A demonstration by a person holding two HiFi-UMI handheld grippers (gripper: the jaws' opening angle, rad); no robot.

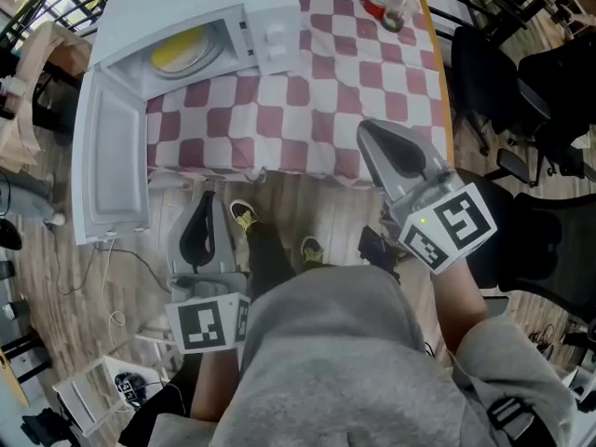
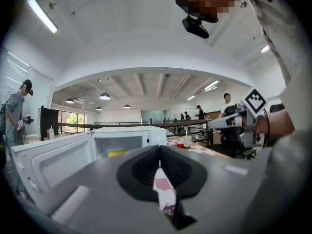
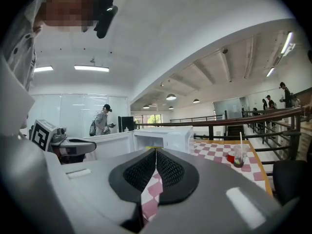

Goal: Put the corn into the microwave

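Observation:
The white microwave [image 1: 200,7] stands on the checked table with its door [image 1: 112,161] swung wide to the left. Inside, a yellow corn [image 1: 179,49] lies on the round plate. It shows as a yellow strip in the left gripper view [image 2: 117,153]. My left gripper [image 1: 207,198] hangs below the table's near edge, over the floor, shut and empty. To the right, my right gripper [image 1: 370,128] is at the table's front edge, also shut with nothing in it. Both point toward the microwave [image 2: 124,140] [image 3: 161,138] from a distance.
A checked cloth covers the table [image 1: 326,110]. A clear cup with a straw [image 1: 396,9] and a red lid stand at its far right. Black chairs [image 1: 521,91] are to the right of the table. A person [image 3: 102,121] stands in the background by the glass wall.

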